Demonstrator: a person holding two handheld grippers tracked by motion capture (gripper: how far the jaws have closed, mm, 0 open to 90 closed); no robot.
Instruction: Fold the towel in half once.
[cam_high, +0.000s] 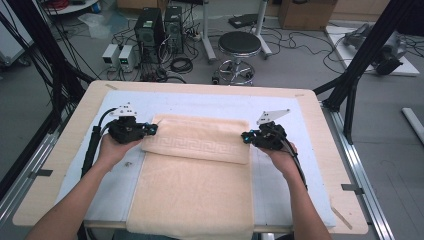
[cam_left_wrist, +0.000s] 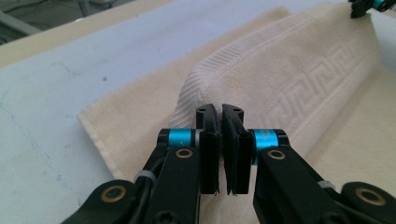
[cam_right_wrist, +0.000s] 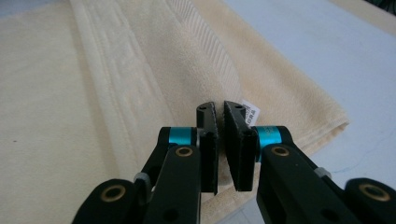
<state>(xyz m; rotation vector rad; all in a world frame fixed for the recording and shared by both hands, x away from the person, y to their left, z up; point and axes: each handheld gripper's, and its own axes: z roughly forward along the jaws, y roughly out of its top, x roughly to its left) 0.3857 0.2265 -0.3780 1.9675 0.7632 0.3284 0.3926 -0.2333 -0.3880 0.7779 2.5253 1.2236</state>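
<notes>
towel (cam_high: 197, 170): soft, limp terry, light, drapes | I've left gripper (cam_high: 151, 129) at 9 o'clock, right gripper (cam_high: 247, 137) at 3, both pinching folded-over band's ends | grip hems, lift evenly or it sags

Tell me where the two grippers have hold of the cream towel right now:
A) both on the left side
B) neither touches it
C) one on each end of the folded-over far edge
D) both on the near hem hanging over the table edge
C: the left gripper and the right gripper are each shut on one end of the cream towel's folded-over far edge with the key-pattern band.
</notes>
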